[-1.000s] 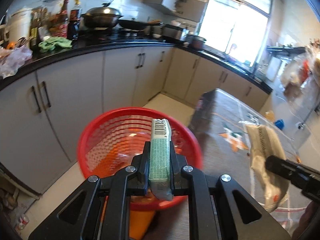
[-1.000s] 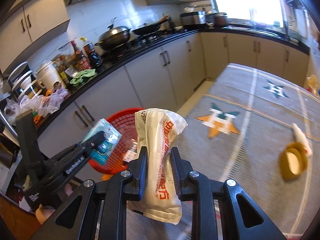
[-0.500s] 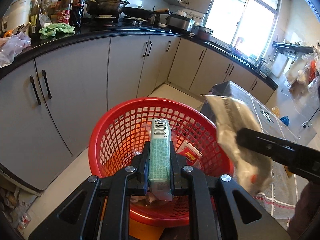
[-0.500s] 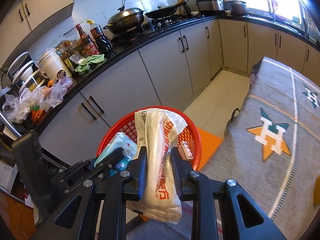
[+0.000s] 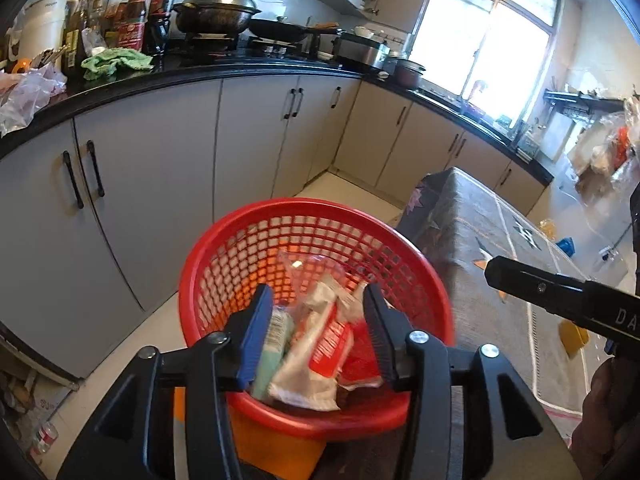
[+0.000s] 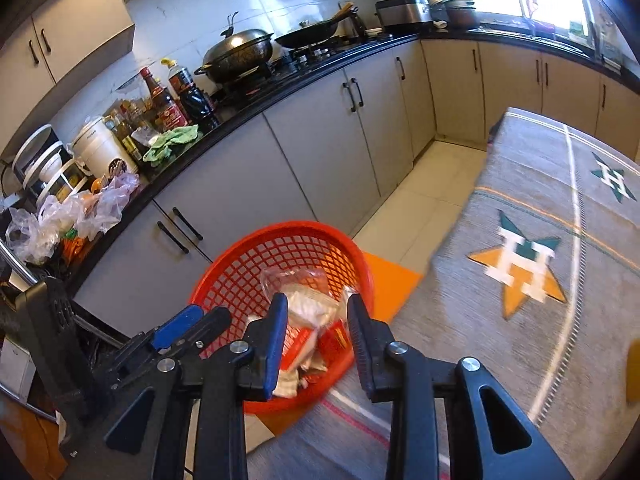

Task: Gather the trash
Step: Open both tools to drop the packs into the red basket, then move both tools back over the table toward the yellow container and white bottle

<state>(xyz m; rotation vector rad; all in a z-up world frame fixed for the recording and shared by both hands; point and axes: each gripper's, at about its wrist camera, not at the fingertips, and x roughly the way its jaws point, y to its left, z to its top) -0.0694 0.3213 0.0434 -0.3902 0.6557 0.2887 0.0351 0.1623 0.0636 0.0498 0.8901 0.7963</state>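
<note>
A red mesh basket (image 5: 312, 204) (image 6: 288, 226) stands below both grippers, beside the table. My left gripper (image 5: 318, 292) hangs over it with its jaws opening; the pads press on nothing. A green packet (image 5: 276, 340) lies just inside its left finger, down in the basket. A white and red snack bag (image 5: 320, 344) (image 6: 304, 308) lies there too, among other wrappers. My right gripper (image 6: 317, 300) is above the basket's near rim, jaws opening, nothing gripped. One of its fingers (image 5: 540, 286) reaches in from the right. In the right wrist view my left gripper (image 6: 196, 320) shows at lower left.
The basket rests on an orange stool (image 6: 392, 280). A table with a grey patterned cloth (image 6: 560, 200) (image 5: 480, 220) lies to the right, a yellow object (image 5: 572, 336) on it. Grey cabinets (image 5: 152, 200) under a cluttered black counter (image 5: 200, 76) run behind.
Both grippers came over the basket and opened. The green packet left the left jaws and the white and red bag left the right jaws; both now lie in the basket.
</note>
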